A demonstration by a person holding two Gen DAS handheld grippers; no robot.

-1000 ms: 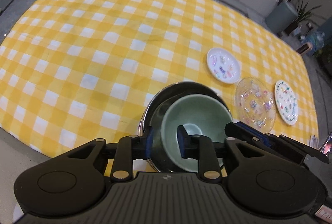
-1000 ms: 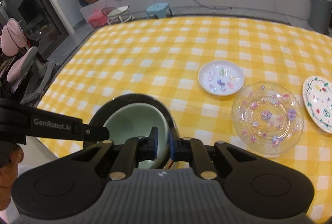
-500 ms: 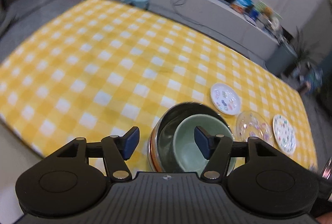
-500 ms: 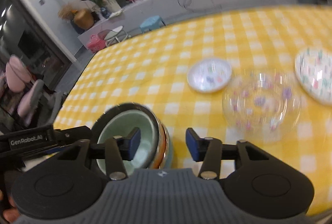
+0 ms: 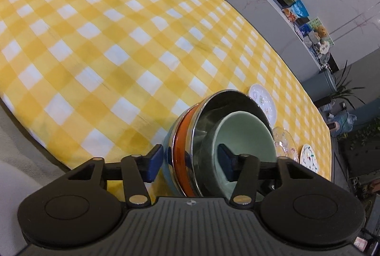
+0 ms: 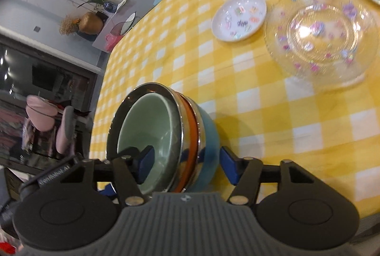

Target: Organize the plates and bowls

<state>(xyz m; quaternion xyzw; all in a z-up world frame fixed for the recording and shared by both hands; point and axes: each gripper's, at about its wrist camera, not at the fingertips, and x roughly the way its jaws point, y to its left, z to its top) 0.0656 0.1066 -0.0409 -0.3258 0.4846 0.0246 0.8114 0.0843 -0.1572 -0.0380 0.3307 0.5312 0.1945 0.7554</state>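
Both tongs, left (image 5: 188, 162) and right (image 6: 186, 164), straddle the nested bowl stack (image 5: 213, 144) at 6 o'clock on the bench (image 5: 106, 42), the left's jaws having just been closing and the right's opening, pads apparently clear of the walls, positioned to lift the stack as one unit.

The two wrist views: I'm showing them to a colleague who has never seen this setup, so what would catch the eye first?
Most striking is the nested stack of bowls at the near edge of the yellow checked tablecloth: a pale green bowl inside a steel one. Each gripper straddles one side of it, left gripper and right gripper. Beyond lie a clear glass plate and two white patterned plates.
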